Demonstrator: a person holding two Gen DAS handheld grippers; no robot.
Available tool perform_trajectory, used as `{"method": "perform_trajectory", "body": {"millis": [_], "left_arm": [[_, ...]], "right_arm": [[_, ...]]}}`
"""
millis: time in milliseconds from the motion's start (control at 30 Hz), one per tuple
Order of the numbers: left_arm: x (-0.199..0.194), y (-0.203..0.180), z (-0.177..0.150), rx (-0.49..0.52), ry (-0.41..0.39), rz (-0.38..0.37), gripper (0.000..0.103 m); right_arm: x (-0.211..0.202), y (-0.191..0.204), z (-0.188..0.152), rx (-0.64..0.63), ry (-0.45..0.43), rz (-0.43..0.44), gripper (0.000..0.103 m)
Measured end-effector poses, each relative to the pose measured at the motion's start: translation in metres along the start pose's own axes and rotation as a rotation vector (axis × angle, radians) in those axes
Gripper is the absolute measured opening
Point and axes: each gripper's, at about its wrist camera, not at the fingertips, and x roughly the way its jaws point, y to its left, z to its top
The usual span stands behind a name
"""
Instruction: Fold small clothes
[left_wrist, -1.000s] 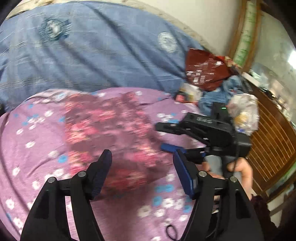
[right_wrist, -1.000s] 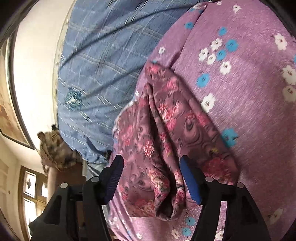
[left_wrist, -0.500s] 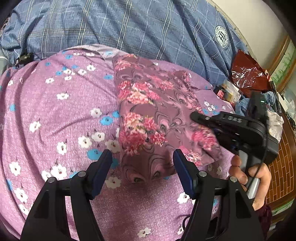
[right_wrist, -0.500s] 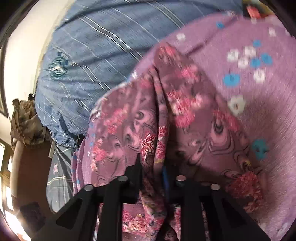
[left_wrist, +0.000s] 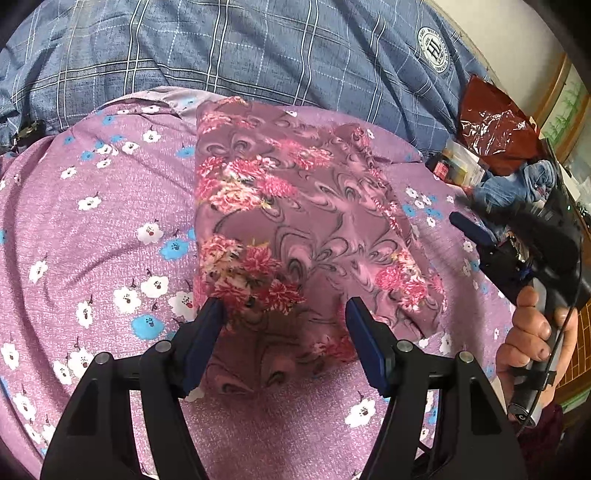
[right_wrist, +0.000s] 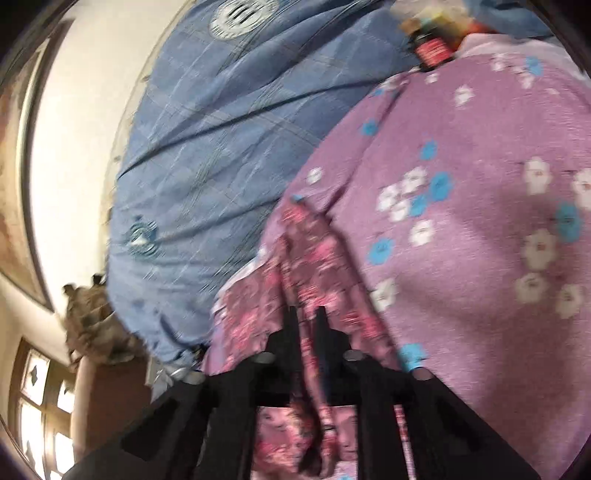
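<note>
A maroon floral garment (left_wrist: 295, 221) lies folded on the purple flowered sheet (left_wrist: 110, 221). My left gripper (left_wrist: 282, 317) is open and straddles the garment's near edge without pressing it. In the blurred right wrist view, my right gripper (right_wrist: 306, 317) has its fingers close together with a raised fold of the garment (right_wrist: 314, 266) pinched between them, and its jaws are opening. In the left wrist view the right gripper (left_wrist: 458, 210), held by a hand (left_wrist: 532, 332), sits blurred just beyond the garment's right edge. I see no cloth in it there.
A blue plaid blanket (left_wrist: 258, 48) covers the bed behind the sheet. A dark red plastic bag (left_wrist: 495, 129), blue denim cloth (left_wrist: 517, 184) and small boxes are piled at the far right. A wooden rail (left_wrist: 580, 350) borders the right side.
The left gripper has sunk closer to the garment's near edge, still open. The right gripper went from open astride the garment to pinching a fold, then drew back to the right.
</note>
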Motion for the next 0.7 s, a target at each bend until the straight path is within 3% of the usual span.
{"method": "perform_trajectory", "body": {"millis": [33, 67, 133, 233, 267, 400, 500, 700], "left_arm": [[0.001, 0.001, 0.000, 0.005, 0.006, 0.000, 0.068], [0.002, 0.002, 0.000, 0.012, 0.015, 0.002, 0.068], [0.002, 0.005, 0.001, 0.010, 0.019, -0.005, 0.068], [-0.002, 0.012, 0.006, 0.008, 0.011, -0.037, 0.068], [-0.004, 0.014, 0.011, 0.021, -0.002, -0.042, 0.068], [-0.013, 0.023, 0.035, 0.046, -0.093, -0.051, 0.068], [-0.003, 0.035, 0.052, 0.022, -0.134, -0.065, 0.068], [0.041, 0.060, 0.049, -0.061, -0.085, -0.145, 0.068]], "right_arm": [[0.006, 0.003, -0.002, -0.004, 0.010, 0.015, 0.070], [0.014, 0.007, -0.003, -0.009, 0.027, 0.037, 0.076], [0.032, 0.014, -0.003, -0.040, 0.067, 0.058, 0.076], [0.062, 0.012, -0.002, -0.039, 0.140, 0.023, 0.071], [0.073, 0.010, -0.001, -0.027, 0.170, 0.013, 0.064], [0.095, 0.001, 0.004, -0.004, 0.209, -0.024, 0.053], [0.103, 0.004, 0.005, -0.018, 0.223, -0.028, 0.053], [0.112, 0.018, -0.002, -0.059, 0.271, -0.004, 0.054]]}}
